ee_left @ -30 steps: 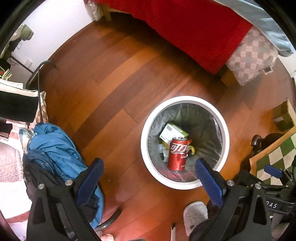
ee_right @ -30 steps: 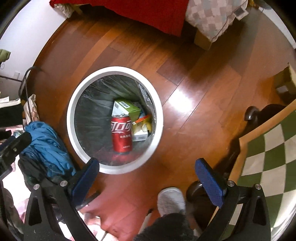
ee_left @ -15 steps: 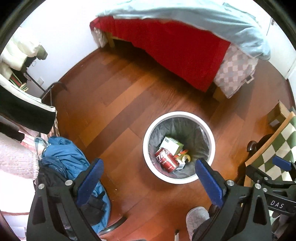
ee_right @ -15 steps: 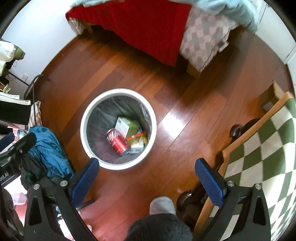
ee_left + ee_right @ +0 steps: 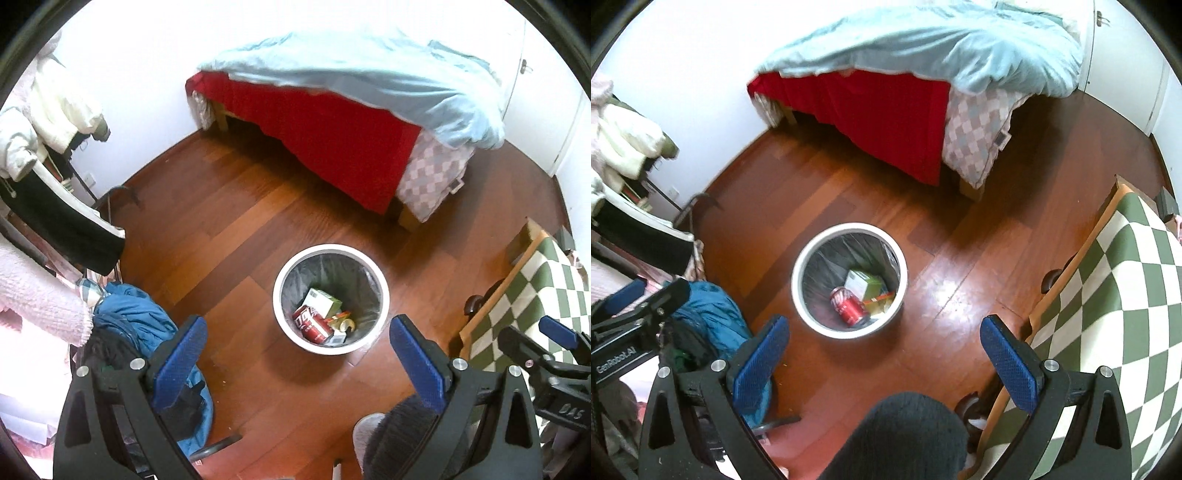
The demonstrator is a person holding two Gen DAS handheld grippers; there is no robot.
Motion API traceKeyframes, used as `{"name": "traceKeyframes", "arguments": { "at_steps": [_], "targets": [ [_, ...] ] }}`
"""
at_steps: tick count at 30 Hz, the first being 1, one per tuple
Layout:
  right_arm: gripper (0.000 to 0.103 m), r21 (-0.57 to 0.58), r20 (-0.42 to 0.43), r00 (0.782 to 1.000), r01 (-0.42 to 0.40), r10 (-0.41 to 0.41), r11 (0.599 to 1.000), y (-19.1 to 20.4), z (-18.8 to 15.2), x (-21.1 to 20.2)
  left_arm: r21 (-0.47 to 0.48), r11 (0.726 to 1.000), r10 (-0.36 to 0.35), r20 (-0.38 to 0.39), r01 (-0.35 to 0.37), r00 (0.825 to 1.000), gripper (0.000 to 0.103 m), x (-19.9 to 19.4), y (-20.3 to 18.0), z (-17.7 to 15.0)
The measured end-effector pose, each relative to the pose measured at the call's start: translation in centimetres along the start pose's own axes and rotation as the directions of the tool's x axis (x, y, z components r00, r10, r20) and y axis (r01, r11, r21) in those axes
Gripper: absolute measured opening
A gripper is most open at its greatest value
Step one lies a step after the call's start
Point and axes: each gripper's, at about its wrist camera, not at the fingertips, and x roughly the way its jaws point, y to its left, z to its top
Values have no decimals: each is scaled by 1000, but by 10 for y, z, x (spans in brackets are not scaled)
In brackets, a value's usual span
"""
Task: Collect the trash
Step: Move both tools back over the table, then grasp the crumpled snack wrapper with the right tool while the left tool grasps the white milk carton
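Note:
A white round trash bin (image 5: 284,280) with a grey liner stands on the wooden floor; it also shows in the right wrist view (image 5: 799,280). Inside it lie a red cola can (image 5: 312,325) (image 5: 849,306), a green and white carton (image 5: 323,301) (image 5: 862,282) and some small wrappers. My left gripper (image 5: 299,354) is open and empty, high above the bin. My right gripper (image 5: 882,354) is open and empty, also high above the floor, with the bin below and to its left.
A bed (image 5: 332,122) with a red sheet and light blue duvet stands at the back. A green checkered table (image 5: 1108,295) is at the right. A blue jacket (image 5: 129,317) and hanging clothes are at the left. My knee (image 5: 897,435) is below.
Both grippers have risen well away from the bin, so it looks smaller and the bed has come into view. The red can, upright a second ago, now lies on its side.

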Motion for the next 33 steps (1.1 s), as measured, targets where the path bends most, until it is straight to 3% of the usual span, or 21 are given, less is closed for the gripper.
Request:
{"name": "traceKeyframes", "arguments": {
  "at_steps": [4,8,12,16,21,25,26,29,30,33],
  "targets": [
    [103,65,69,995,-79,75,995,-19,-14,-41,12,1000,-3,39,2,999,101,-27,-17,-6],
    [103,144,127,983,-154,136,978,-53,-35,-82,53,997,-68,66,64,996,101,-50,-50,-17],
    [103,252,157,982,-145,107,957,-102,-65,-115,126,983,-143,86,132,986,101,-62,-98,-29],
    [103,416,160,987,-92,27,905,-177,-110,-149,233,956,-194,45,178,980,101,-51,-170,-49],
    [103,607,78,980,101,-186,788,-293,-185,-192,368,904,-218,-38,217,975,101,-28,-264,-85],
    [97,742,-59,953,242,-298,625,-389,-261,-211,477,841,-222,-129,257,966,101,-8,-339,-125],
    [94,774,-83,948,255,-307,579,-412,-284,-213,500,825,-220,-145,263,965,101,-6,-352,-134],
    [68,857,-115,945,249,-305,451,-463,-339,-213,576,771,-203,-183,272,962,101,1,-391,-163],
    [62,866,-118,944,250,-307,434,-470,-349,-212,587,758,-204,-198,283,959,101,1,-398,-169],
    [62,880,-143,944,258,-297,398,-491,-374,-202,619,724,-202,-232,305,952,101,2,-420,-188]
  ]
}}
